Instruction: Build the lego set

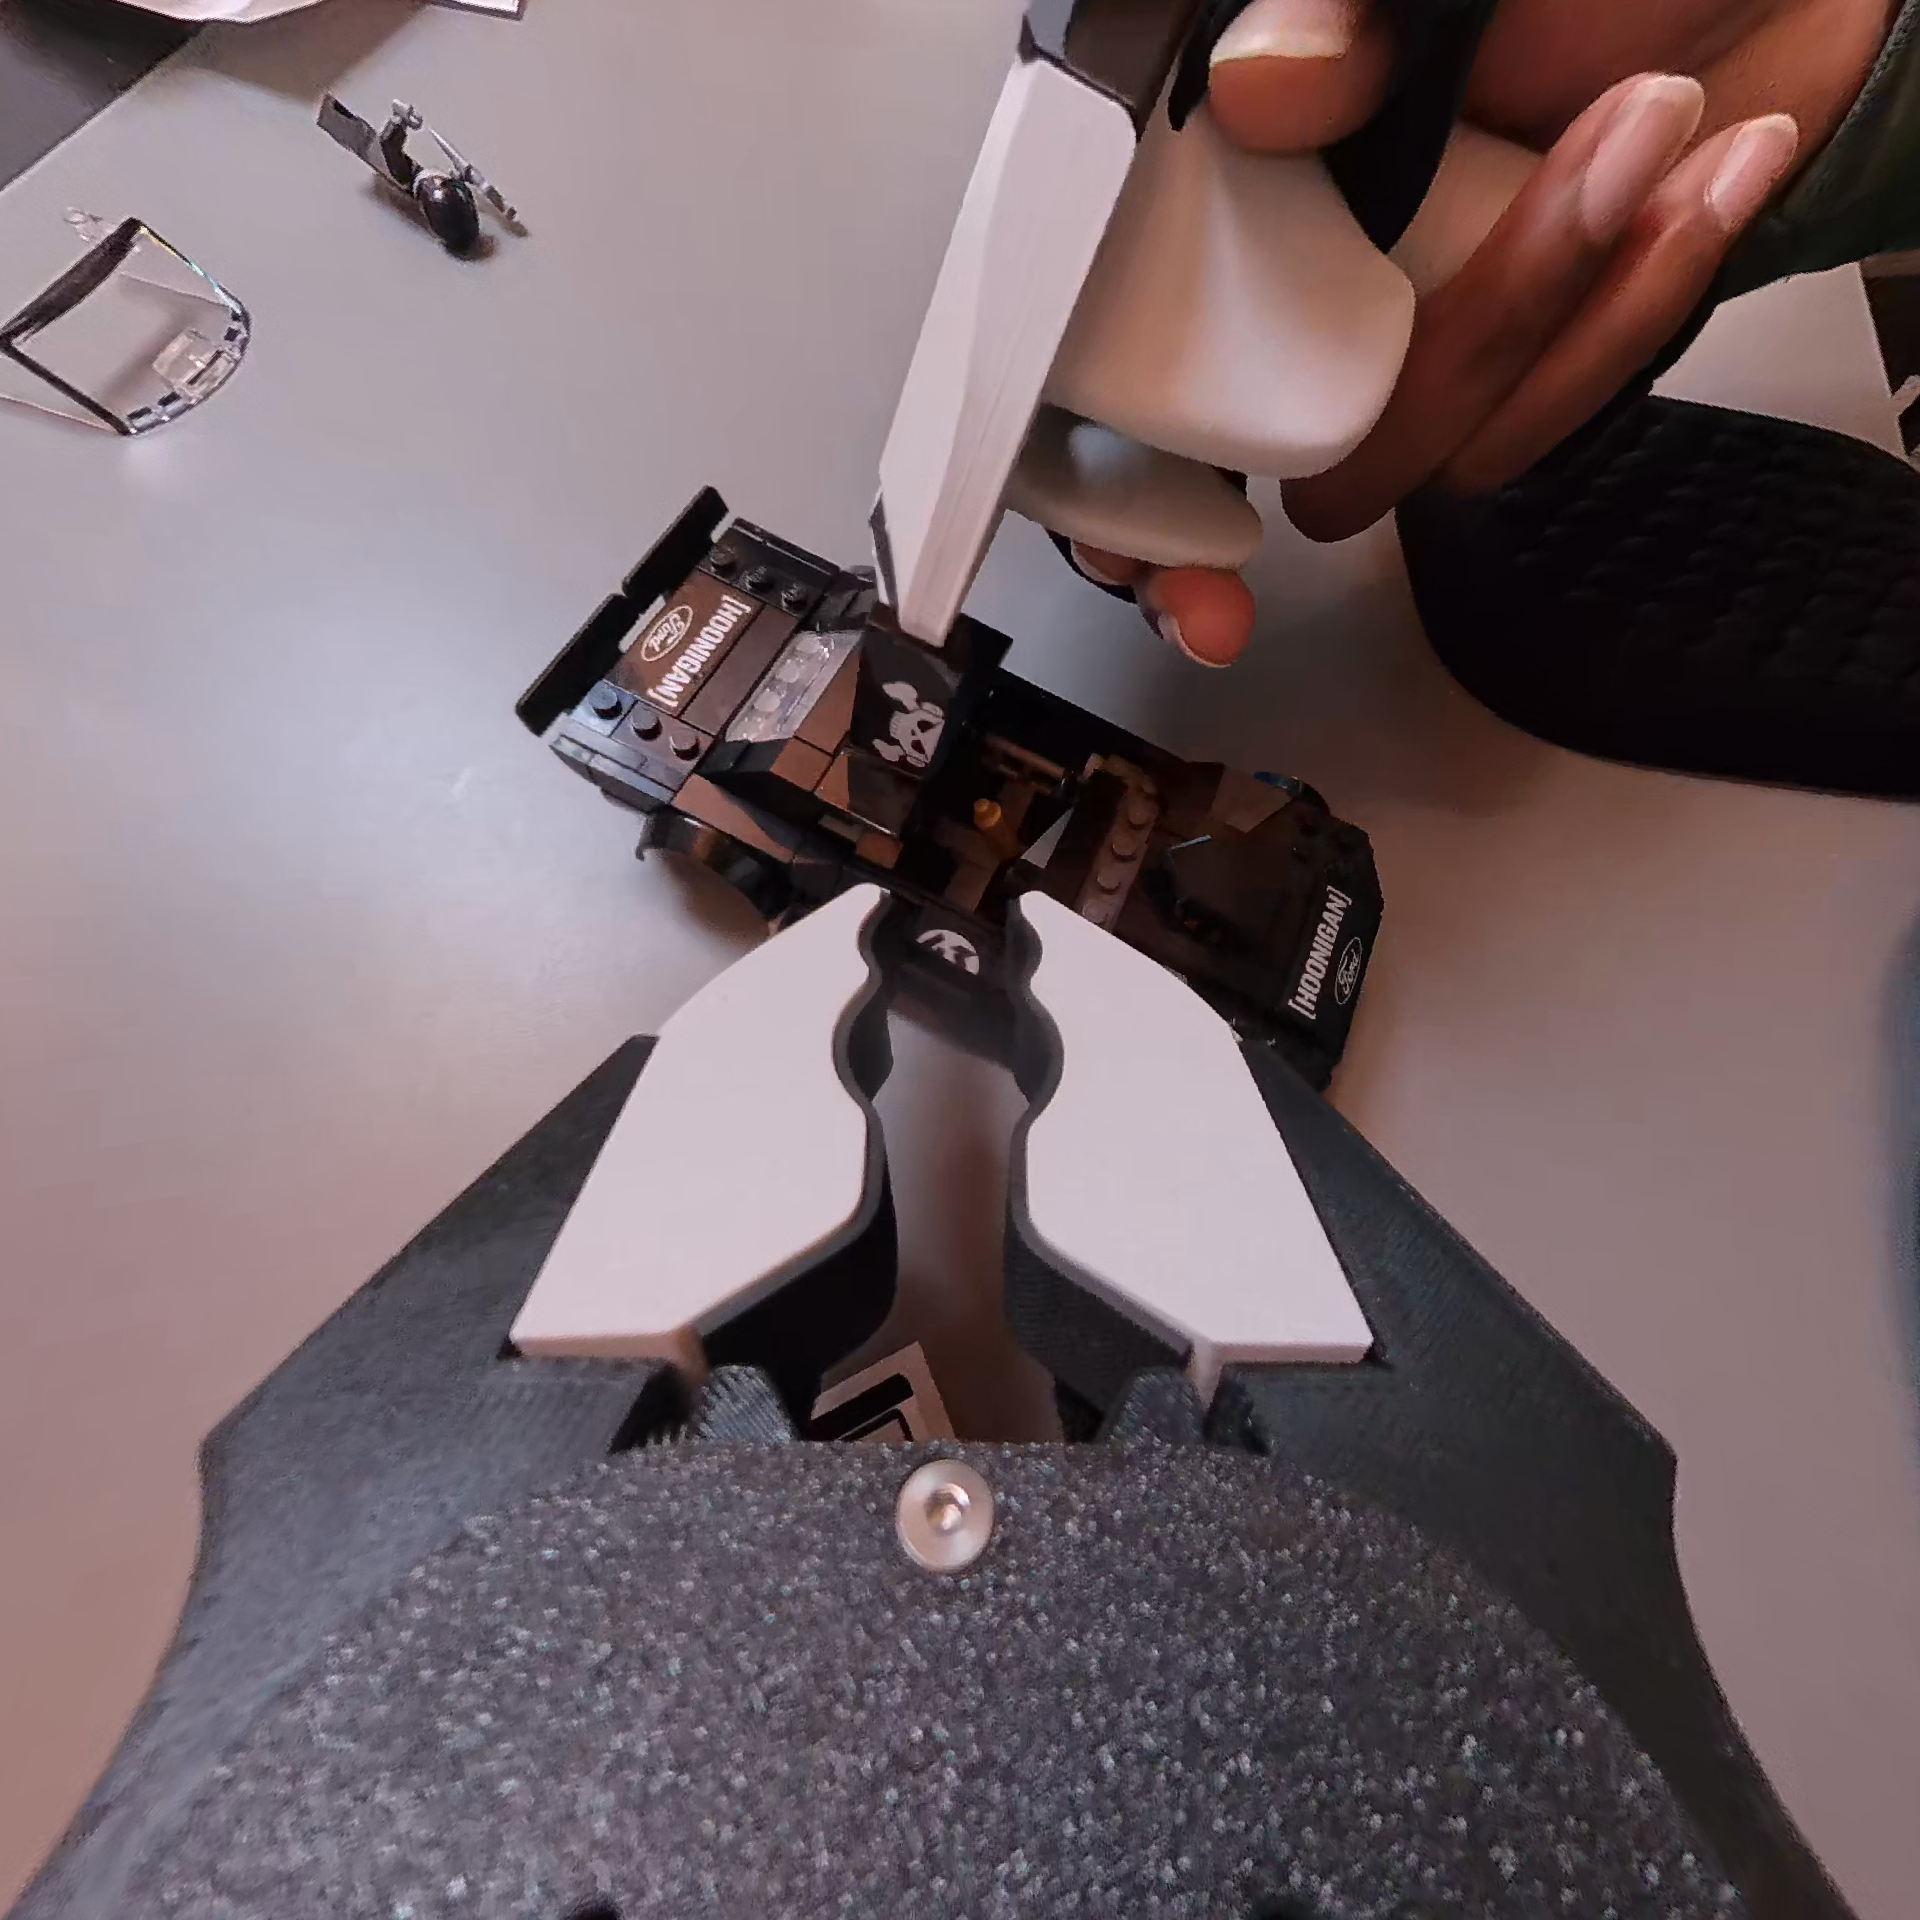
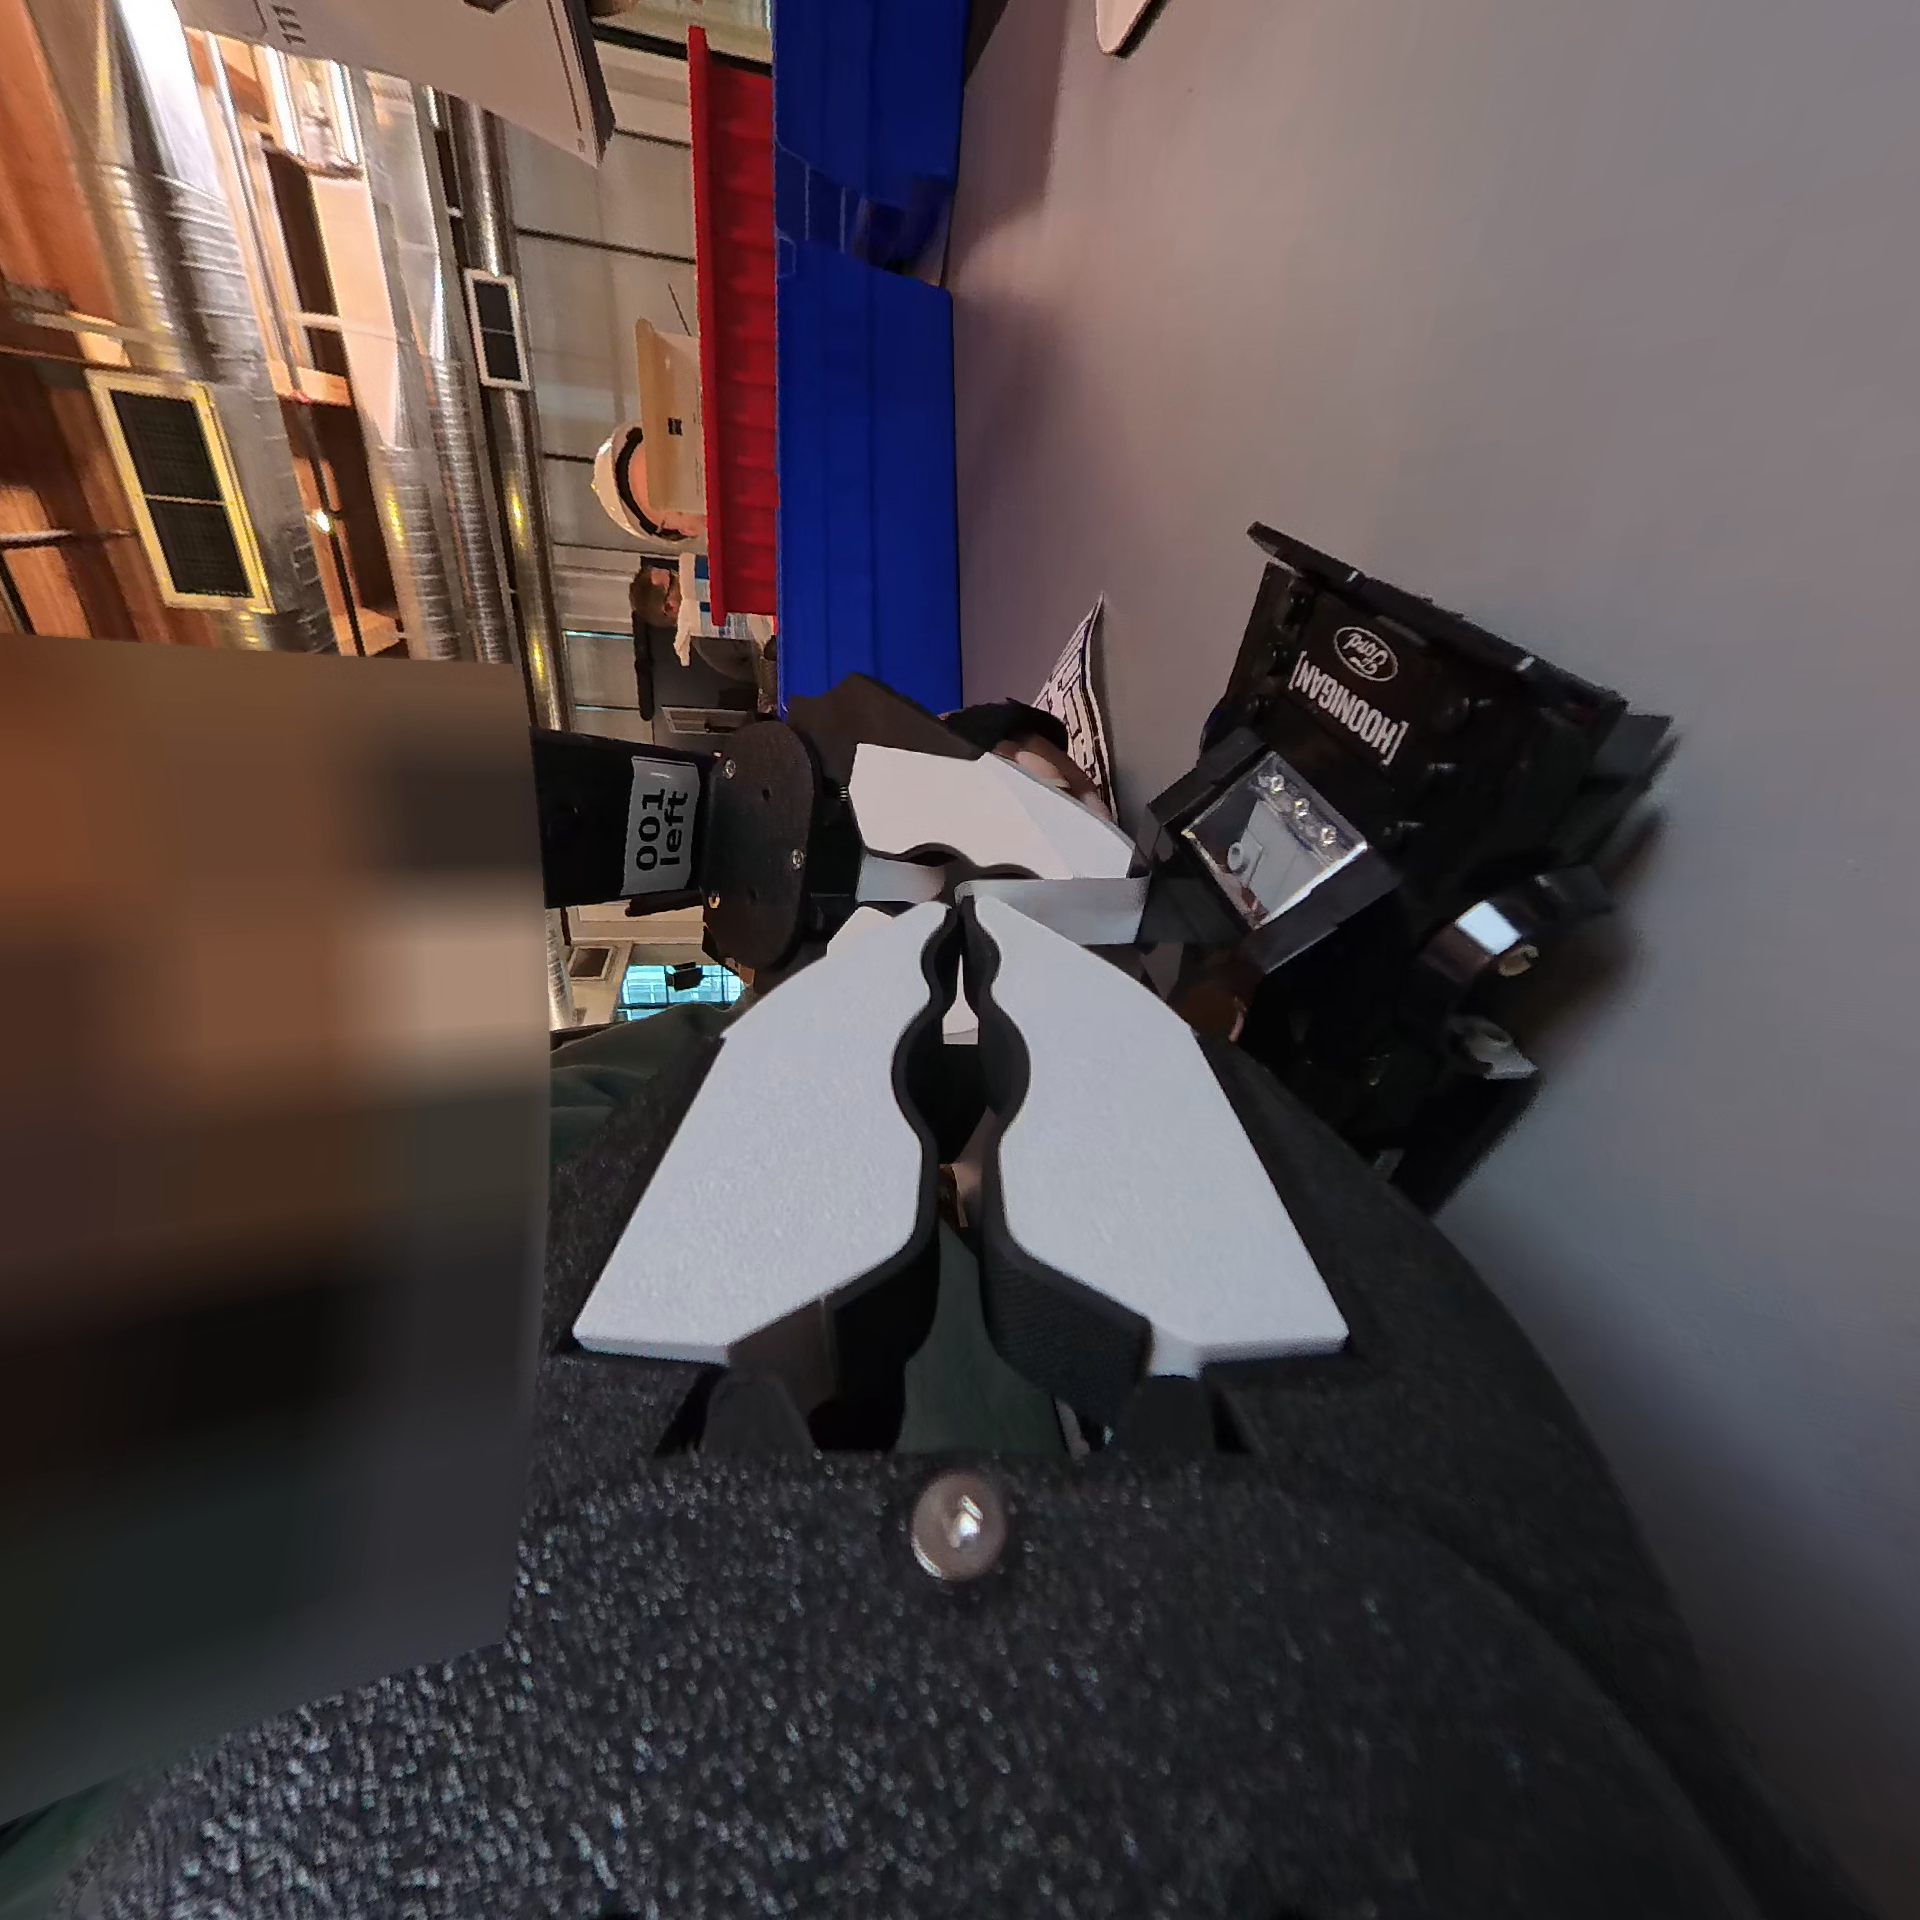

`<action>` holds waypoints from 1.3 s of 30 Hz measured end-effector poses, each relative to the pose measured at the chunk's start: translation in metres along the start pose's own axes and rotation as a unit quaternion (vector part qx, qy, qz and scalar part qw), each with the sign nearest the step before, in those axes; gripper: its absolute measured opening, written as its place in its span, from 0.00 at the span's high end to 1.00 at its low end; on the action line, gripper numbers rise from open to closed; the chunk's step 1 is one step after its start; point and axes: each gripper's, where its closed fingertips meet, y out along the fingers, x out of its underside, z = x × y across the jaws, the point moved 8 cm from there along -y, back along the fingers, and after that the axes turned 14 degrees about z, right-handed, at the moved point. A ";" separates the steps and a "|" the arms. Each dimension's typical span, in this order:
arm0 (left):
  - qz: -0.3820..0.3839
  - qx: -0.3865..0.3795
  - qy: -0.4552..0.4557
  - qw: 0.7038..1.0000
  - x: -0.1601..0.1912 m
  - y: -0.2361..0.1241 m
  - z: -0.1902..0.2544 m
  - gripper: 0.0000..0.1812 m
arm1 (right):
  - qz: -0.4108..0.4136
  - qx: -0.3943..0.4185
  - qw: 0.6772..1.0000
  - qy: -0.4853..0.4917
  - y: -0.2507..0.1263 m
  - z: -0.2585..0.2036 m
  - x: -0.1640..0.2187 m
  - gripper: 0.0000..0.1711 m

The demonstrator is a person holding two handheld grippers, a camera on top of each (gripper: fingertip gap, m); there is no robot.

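Observation:
A black lego car (image 1: 769,748) lies on the grey table (image 1: 312,727). My left gripper (image 1: 951,925) is shut on the car's near side, on a black part with a white mark. My right gripper (image 1: 920,613) comes down from above with its tip against a tilted black roof panel with a white skull print (image 1: 914,717). In the right wrist view my right gripper (image 2: 958,920) has its fingers together with nothing visible between them. The car (image 2: 1382,727) sits to its right, the left gripper (image 2: 1039,862) behind it. A clear brick (image 2: 1273,842) sits on the car's rear.
A clear windshield piece (image 1: 125,322) and a small black and grey assembly (image 1: 426,166) lie at the far left of the table. A person's hand (image 1: 1558,260) holds the right gripper. Blue and red bins (image 2: 862,416) and a printed sheet (image 2: 1075,686) stand beyond the car. The grippers' ends are close to 5 centimeters from one another. Both grippers' tips are roughly 25 centimeters from the clear windshield piece (image 1: 125,322).

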 end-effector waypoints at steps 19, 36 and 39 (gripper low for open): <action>0.000 -0.001 -0.006 1.000 0.000 0.000 -0.001 0.89 | 0.005 -0.003 1.000 -0.008 0.010 -0.001 0.001 1.00; -0.004 0.000 -0.016 1.000 0.000 0.001 0.000 0.89 | -0.001 -0.008 1.000 -0.025 0.017 -0.002 0.006 1.00; -0.006 -0.004 -0.018 1.000 0.000 0.001 -0.001 0.89 | 0.000 -0.008 1.000 -0.029 0.018 -0.004 0.006 1.00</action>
